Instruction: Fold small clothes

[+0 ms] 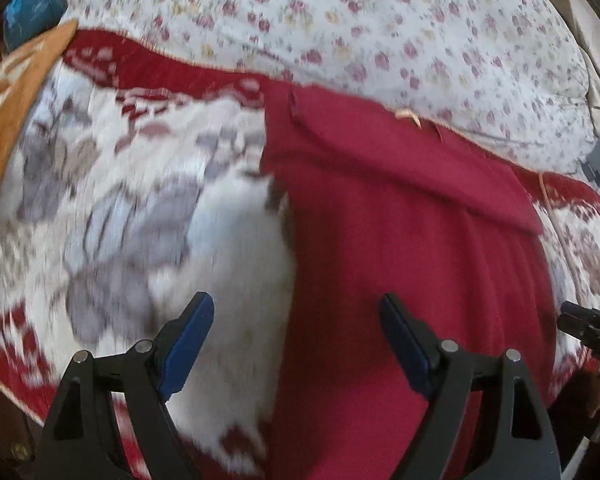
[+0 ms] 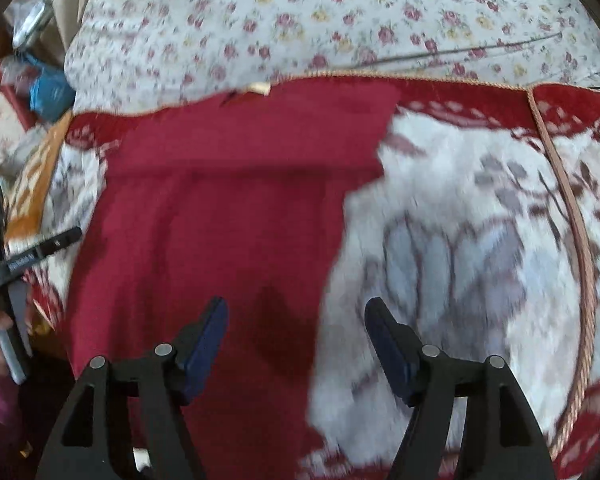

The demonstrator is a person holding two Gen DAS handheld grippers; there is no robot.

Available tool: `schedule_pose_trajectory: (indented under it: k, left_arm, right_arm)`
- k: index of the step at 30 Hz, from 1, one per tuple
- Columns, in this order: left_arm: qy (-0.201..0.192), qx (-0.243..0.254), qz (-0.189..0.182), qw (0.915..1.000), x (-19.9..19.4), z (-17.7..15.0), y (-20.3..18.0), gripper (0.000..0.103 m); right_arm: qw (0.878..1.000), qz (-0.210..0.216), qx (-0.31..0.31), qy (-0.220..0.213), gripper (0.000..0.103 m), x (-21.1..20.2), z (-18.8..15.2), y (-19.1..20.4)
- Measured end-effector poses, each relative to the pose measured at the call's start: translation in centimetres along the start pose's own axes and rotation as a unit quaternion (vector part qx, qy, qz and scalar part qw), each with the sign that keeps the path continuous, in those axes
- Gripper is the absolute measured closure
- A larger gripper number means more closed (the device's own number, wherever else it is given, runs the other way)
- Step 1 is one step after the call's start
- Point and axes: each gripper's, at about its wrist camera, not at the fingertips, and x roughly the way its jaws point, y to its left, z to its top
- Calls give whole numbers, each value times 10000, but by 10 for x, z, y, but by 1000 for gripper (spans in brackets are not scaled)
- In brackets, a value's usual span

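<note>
Red garment (image 1: 400, 240) blurred, lower edge cut off; both claws gape.

red garment (image 1: 400, 260): near end runs off the bottom edge in both views, so its full length cannot be told
white and red patterned blanket (image 1: 140, 208): motion-smeared, motifs unreadable; partly covered by the garment
blue object at the bed's far left (image 1: 32, 4): blurred and cut by the lens rim, identity unclear
orange and white cloth (image 1: 16, 92): cut off at the left edge
right gripper (image 1: 588, 332): only a dark tip shows at the left camera's right edge
small pale tag at the garment's top edge (image 2: 258, 88): too small to read
</note>
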Motion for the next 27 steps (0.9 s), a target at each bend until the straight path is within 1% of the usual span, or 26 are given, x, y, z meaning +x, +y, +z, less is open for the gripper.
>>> schedule_pose_trajectory:
  k: [2, 4, 6, 7, 8, 9, 11, 13, 15, 16, 17, 18, 20, 21, 22, 23, 24, 27]
  left_arm:
    - [19, 12, 20, 10000, -5, -15, 3, 19]
    - [11, 17, 92, 10000, -11, -29, 6, 19]
    - [7, -21, 131, 9999, -13, -38, 9, 19]
    - [21, -67, 144, 9999, -14, -44, 11, 19]
    - [37, -100, 151, 9998, -15, -48, 13, 19]
    - [57, -131, 168, 9998, -16, -51, 16, 19]
    - [43, -179, 174, 9997, -21, -56, 20, 19]
    - [-51, -221, 168, 9996, -29, -64, 26, 19]
    - [-47, -234, 164, 9996, -31, -71, 28, 19]
    - [-6, -239, 150, 9996, -30, -73, 29, 19]
    - [49, -245, 141, 9996, -29, -75, 29, 19]
    - [115, -250, 125, 9995, -28, -77, 29, 19]
    - [133, -205, 69, 9997, -30, -81, 27, 19]
    - [117, -168, 60, 9998, -32, -83, 26, 19]
    - [108, -117, 47, 9999, -34, -86, 24, 19]
    - [119, -88, 22, 9999, -34, -89, 23, 19]
    - [166, -66, -8, 9998, -33, -92, 23, 19]
    - [411, 21, -98, 9991, -29, -101, 19, 19]
  right_arm:
    - [10000, 74, 42, -18, 27, -1, -16, -1]
    - [9997, 210, 60, -75, 29, 0, -23, 0]
    - [9992, 311, 108, -215, 41, 2, -26, 6]
    - [9992, 350, 64, -203, 60, 6, -27, 10]
    - [9996, 220, -69, -187, 83, 9, -26, 16]
    - [9993, -117, -286, -229, 93, 10, -27, 21]
    - [9989, -99, -356, -279, 95, 3, -28, 21]
    - [9979, -308, -413, -380, 96, -10, -29, 14]
    - [9980, -407, -281, -401, 97, -16, -29, 4]
    - [9979, -476, -246, -354, 102, -16, -30, 1]
    - [9978, -526, -257, -315, 102, -16, -31, -1]
    - [9983, -461, -242, -259, 101, -17, -32, -3]
    - [9997, 98, -65, -213, 99, -27, -37, -9]
    - [9993, 299, -46, -199, 93, -32, -40, -10]
    - [9986, 509, -106, -110, 68, -38, -47, -10]
    - [9983, 559, -152, -29, 40, -40, -51, -9]
    - [9979, 608, -212, 81, 32, -42, -58, -8]
    - [9937, 936, -334, 514, 31, -37, -81, -3]
